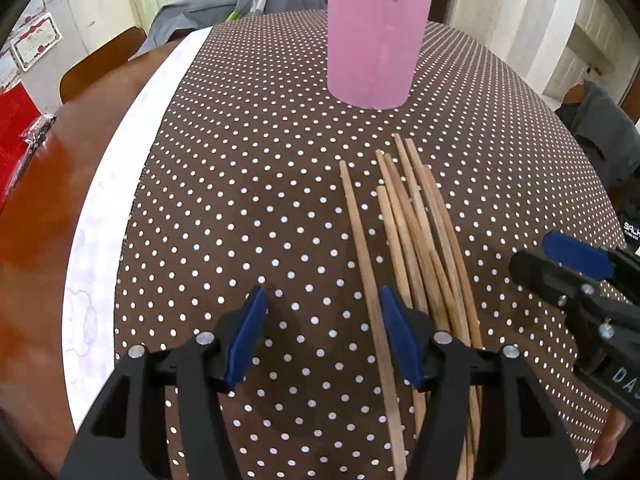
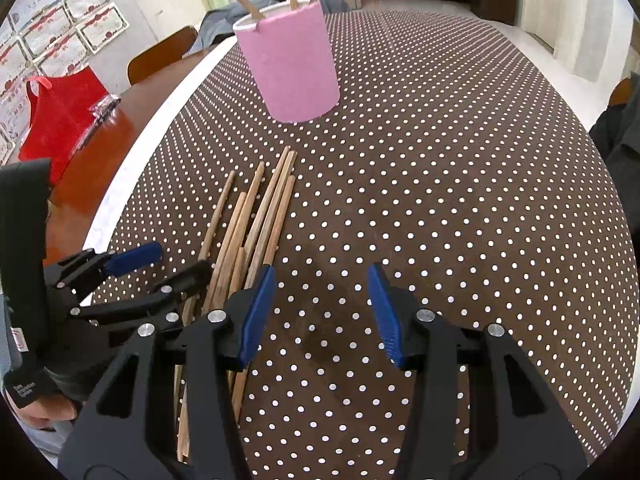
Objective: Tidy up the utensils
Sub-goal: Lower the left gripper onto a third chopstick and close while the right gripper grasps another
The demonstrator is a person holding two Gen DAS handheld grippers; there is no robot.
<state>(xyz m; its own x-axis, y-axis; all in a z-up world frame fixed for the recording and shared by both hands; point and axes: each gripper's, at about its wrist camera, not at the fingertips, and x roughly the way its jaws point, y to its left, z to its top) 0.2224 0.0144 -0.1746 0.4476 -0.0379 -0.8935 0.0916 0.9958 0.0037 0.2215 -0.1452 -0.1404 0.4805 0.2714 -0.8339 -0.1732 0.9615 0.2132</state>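
Readable text is sparse. Left wrist view: white letters "DA", cut off by the frame edge, on the black body of the right gripper (image 1: pixel 576 268). Also in that view, white "SALH", possibly "SALK", partly cropped, with a smaller unreadable line under it, on a black garment (image 1: pixel 633 229) at the right edge. Right wrist view: small white two- or three-line print on the black strap (image 2: pixel 25 390) by the left gripper (image 2: pixel 158 266), too small to read. Framed certificates (image 2: pixel 98 26) on the wall carry print, not legible. A red-outlined label (image 2: pixel 19 338) on the left gripper's body is also illegible.
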